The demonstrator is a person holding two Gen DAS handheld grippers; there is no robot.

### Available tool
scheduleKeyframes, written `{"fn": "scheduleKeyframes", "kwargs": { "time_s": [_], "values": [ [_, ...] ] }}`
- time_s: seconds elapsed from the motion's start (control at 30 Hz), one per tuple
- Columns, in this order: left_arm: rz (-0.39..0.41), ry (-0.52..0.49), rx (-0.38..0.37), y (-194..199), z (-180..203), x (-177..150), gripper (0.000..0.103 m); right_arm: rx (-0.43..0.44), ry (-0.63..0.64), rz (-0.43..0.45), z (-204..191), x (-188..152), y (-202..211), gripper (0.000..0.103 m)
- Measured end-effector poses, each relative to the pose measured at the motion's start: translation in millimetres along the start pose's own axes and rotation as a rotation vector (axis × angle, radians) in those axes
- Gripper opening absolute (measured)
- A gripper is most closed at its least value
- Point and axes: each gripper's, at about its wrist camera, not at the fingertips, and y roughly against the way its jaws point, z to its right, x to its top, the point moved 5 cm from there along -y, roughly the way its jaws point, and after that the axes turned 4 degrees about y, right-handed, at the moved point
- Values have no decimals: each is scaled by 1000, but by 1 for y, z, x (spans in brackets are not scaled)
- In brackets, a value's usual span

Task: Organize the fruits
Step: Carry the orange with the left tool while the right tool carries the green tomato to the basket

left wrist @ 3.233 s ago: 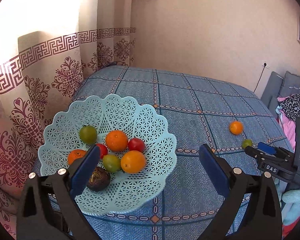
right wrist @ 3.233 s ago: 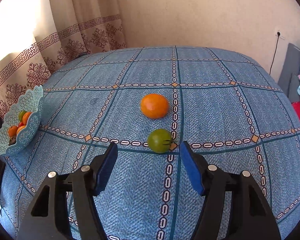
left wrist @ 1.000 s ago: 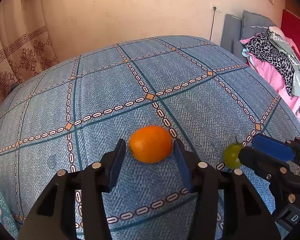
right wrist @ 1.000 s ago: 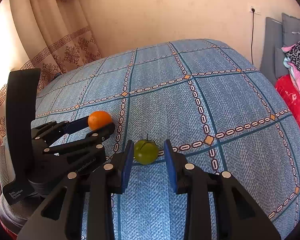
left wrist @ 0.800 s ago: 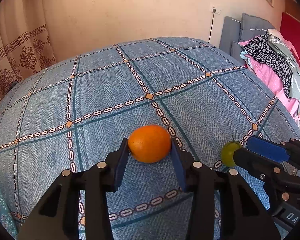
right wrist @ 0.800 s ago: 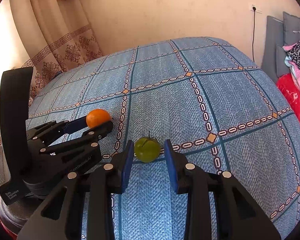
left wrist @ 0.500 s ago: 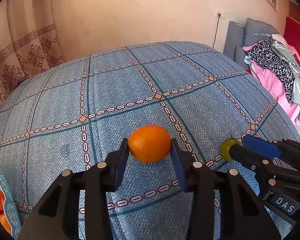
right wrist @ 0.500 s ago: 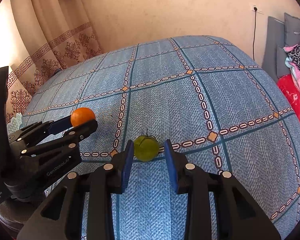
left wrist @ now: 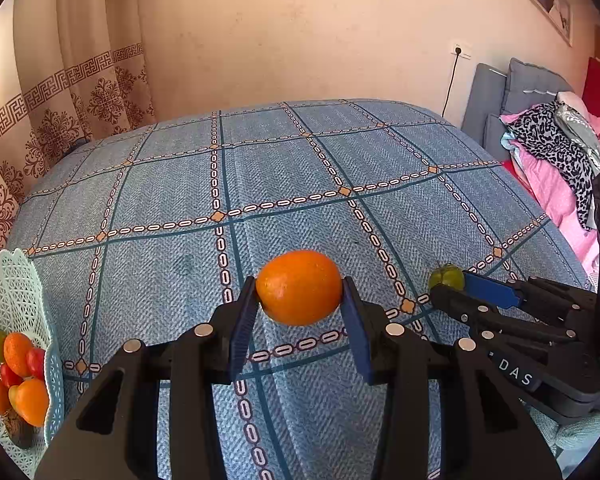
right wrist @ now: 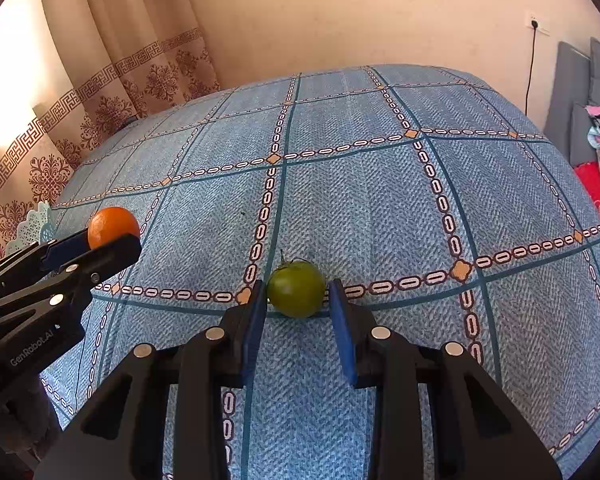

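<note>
Item 1: my left gripper [left wrist: 300,312]. Blue pads pressed against both sides of an orange [left wrist: 299,287]; the fruit is pinched between them and appears lifted just clear of the blue checked bedspread [left wrist: 284,168]. In the right wrist view this gripper enters from the left edge with the orange at its tip.

Item 2: my right gripper [right wrist: 298,314]. Pads stand on either side of a green tomato [right wrist: 296,289], stem upward. The left pad touches it; at the right pad a thin gap may remain, so I cannot tell whether the grip is firm. Whether the tomato sits on the bedspread or hangs just above it, at a line of chain pattern, I cannot tell either.

Item 3: pale blue lattice basket [left wrist: 18,280], far left in the left wrist view, at the edge of the bed. Contents: several oranges, red and green tomatoes, one dark fruit at the bottom.

Item 4: surroundings. Patterned curtain [right wrist: 112,80] behind the bed on the left; heap of clothes [left wrist: 556,152] on the right.
</note>
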Motion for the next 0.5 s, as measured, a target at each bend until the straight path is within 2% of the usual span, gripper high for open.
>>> {"fn": "scheduleKeyframes", "kwargs": {
  "time_s": [0.5],
  "values": [
    [40, 71, 22, 33, -31, -15, 43, 12, 6, 31, -3, 0, 1, 29]
  ]
}}
